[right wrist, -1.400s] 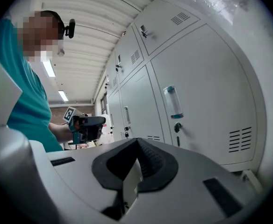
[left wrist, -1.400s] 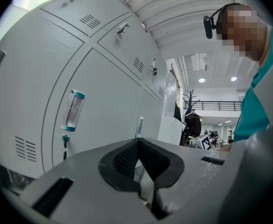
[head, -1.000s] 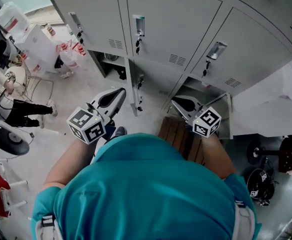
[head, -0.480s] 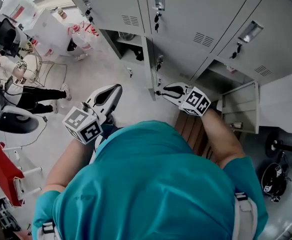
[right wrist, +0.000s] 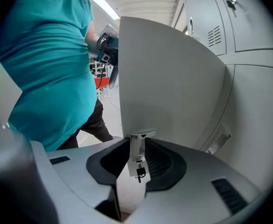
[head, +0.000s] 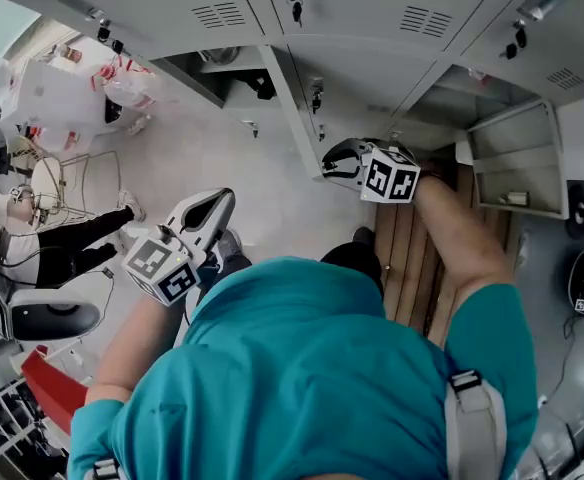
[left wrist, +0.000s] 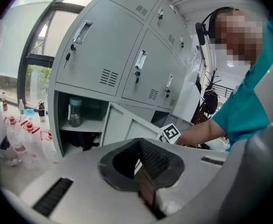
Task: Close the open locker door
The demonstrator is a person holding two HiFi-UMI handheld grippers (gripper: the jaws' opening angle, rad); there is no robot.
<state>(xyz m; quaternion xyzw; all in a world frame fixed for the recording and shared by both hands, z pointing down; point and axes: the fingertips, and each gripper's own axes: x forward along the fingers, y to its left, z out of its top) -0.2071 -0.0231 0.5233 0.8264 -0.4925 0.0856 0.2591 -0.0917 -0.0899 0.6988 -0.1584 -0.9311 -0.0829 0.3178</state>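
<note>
Open locker door [head: 294,118] ajar; wooden bench [head: 404,263] beside it (bottles [left wrist: 22,134] leftward)

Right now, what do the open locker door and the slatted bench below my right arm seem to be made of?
The open locker door is likely painted sheet metal: thin, smooth and matte light grey, with a shiny bare-metal latch. The slatted bench is probably wood: brown parallel planks with dark gaps between them. Its finish is unclear from here.

place: locker corner of a shared lab-like workroom | top of frame, head view: bank of grey metal lockers [head: 372,8], vented doors, keys in locks | left edge: seated person [head: 67,238], chair [head: 52,320] | upper left: plastic bottles [head: 124,86] on pale floor
</note>
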